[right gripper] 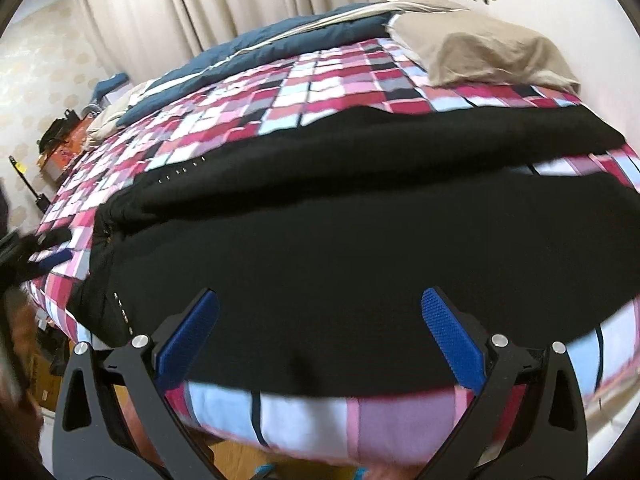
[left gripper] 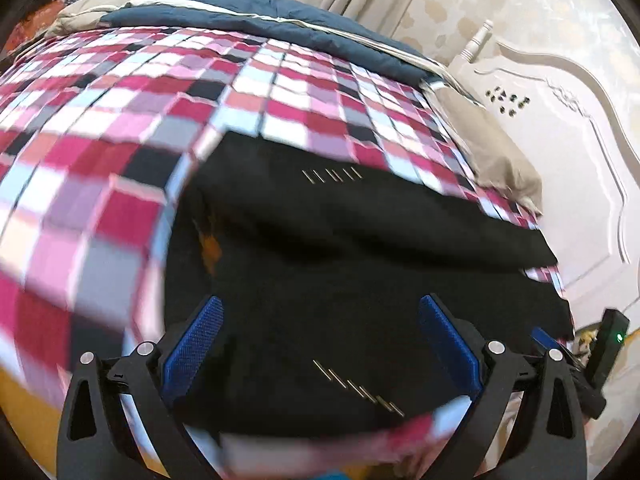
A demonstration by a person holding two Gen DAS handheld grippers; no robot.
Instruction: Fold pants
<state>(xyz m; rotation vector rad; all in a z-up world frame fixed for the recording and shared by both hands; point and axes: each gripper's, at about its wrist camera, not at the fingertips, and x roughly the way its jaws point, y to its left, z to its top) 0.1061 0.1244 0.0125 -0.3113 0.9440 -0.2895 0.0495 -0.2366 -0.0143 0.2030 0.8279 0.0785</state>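
Pants lie spread across the near part of the bed, black against my view of the pink, red and white checked cover, with both legs running side by side toward the headboard. I see a strip of the cover showing between the legs at their far right end. Small metal bars sit in a short row on the far leg, and a second row on the near leg, close to my left claw. That claw hangs just over the near edge of the pants with its blue pads spread wide, nothing between them. My right claw is likewise spread wide above the near leg, close to the bed's edge, pinching nothing. From the right wrist I can make out the left claw at the far left, blurred, beside the waist end of the pants. A tan pillow rests by the headboard, beyond the legs, and a dark blue quilt lies bunched along the far side under the curtains.
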